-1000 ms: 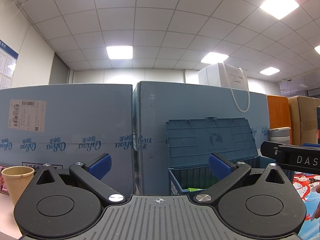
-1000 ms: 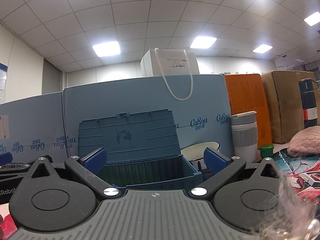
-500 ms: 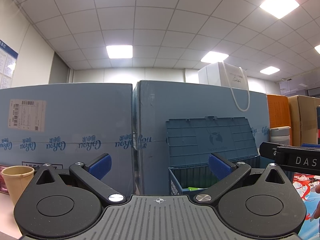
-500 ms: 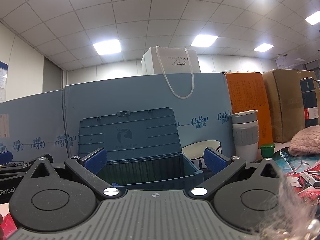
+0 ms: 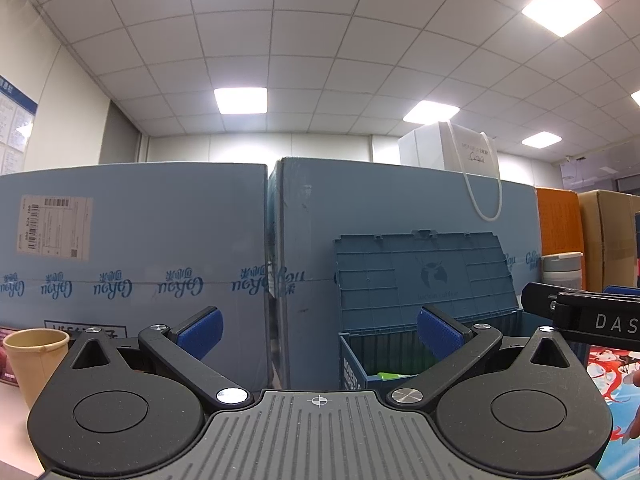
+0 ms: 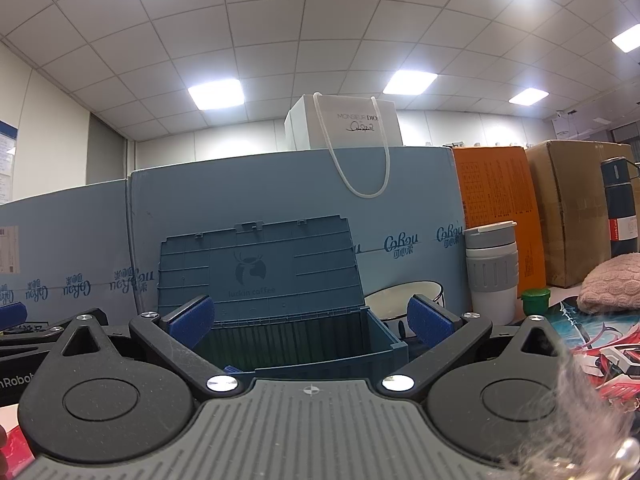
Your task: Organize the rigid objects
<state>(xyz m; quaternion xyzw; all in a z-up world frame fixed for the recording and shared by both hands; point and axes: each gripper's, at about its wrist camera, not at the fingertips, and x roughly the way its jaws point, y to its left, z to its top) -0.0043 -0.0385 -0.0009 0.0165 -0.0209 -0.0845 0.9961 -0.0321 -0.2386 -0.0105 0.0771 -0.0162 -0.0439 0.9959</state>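
Both the left gripper (image 5: 318, 330) and right gripper (image 6: 310, 318) gape wide, empty, facing the lid-up blue crate (image 6: 280, 280) holding something green

A white tile ceiling (image 5: 304, 20) with bright square lights (image 5: 240, 100) is up above the tool, and big blue boxes (image 5: 132, 240) stand right ahead, a pale wall (image 5: 52, 120) at the left

Hiding most of the blue crate's (image 6: 304, 338) interior behind its front wall and the right gripper's (image 6: 310, 322) body; showing only a green sliver (image 5: 390, 376) inside, too small for identifying. Cutting the paper cup (image 5: 34, 360) at the frame's left edge; blurring pale fuzz (image 6: 580, 420) at lower right.
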